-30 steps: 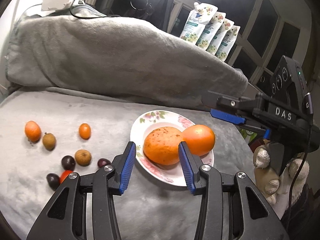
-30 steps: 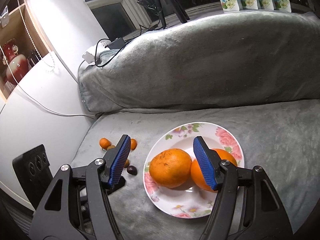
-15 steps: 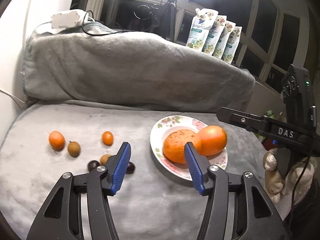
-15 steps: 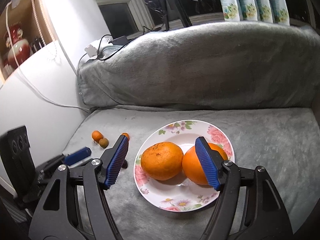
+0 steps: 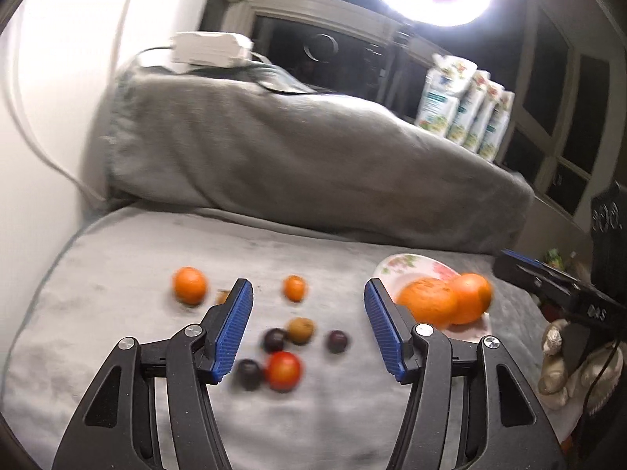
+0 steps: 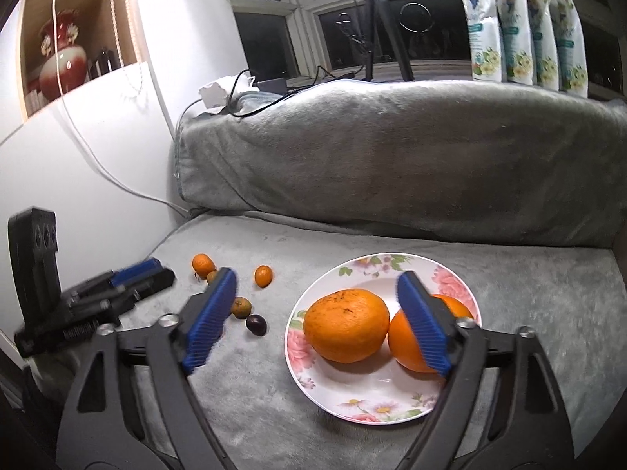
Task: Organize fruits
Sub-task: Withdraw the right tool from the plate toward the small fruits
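Observation:
A floral plate (image 6: pixel 450 278) on the grey blanket holds two big oranges (image 6: pixel 347 325) side by side; it also shows at the right of the left wrist view (image 5: pixel 399 264). Small fruits lie to its left: a mandarin (image 5: pixel 189 285), a small orange fruit (image 5: pixel 294 287), a brown one (image 5: pixel 301 329), dark plums (image 5: pixel 337 340) and a red one (image 5: pixel 283 369). My left gripper (image 5: pixel 308 331) is open and empty above the small fruits. My right gripper (image 6: pixel 315 321) is open and empty, above the plate's left part.
A grey-covered backrest (image 6: pixel 392 149) rises behind the seat. Floral pouches (image 6: pixel 521 23) stand on the window ledge, beside a tripod (image 6: pixel 376 19). A white wall (image 6: pixel 90 164) bounds the left. A plush toy (image 5: pixel 564 364) sits off the right edge.
My left gripper has swung left, away from the plate, and now frames the small fruits. My right gripper has pulled back a little; the plate and oranges have stayed put.

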`<state>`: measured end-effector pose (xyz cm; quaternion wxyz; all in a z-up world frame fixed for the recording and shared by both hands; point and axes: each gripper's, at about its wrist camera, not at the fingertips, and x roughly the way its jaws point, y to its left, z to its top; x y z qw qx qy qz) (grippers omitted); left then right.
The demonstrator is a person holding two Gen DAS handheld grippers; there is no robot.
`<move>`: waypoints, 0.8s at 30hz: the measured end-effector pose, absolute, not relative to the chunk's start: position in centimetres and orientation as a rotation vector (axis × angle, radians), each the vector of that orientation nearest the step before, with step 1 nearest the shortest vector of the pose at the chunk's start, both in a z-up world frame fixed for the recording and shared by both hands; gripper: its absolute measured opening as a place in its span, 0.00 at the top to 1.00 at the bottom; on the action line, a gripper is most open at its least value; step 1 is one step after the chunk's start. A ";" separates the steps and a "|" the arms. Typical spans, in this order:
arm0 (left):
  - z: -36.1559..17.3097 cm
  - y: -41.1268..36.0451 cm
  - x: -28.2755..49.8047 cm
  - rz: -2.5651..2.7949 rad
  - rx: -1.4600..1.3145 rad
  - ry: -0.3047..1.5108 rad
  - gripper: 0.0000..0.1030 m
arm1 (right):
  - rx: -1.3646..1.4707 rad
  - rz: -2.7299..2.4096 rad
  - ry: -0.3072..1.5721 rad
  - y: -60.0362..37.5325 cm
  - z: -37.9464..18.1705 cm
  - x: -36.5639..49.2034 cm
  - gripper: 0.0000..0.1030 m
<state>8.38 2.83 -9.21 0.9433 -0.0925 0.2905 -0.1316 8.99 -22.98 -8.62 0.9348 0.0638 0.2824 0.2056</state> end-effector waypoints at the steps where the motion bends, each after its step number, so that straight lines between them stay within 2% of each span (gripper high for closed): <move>1: -9.3 3.4 8.5 -0.254 -0.191 0.593 0.43 | 0.114 0.426 0.581 -22.6 -8.7 9.0 0.10; 20: -12.1 9.9 10.5 -0.147 -0.238 0.675 0.44 | -0.017 0.637 0.691 -14.8 -11.7 9.0 0.10; 24: -12.6 9.8 10.2 -0.169 -0.240 0.692 0.49 | -0.029 0.673 0.718 -13.4 -12.8 9.1 0.16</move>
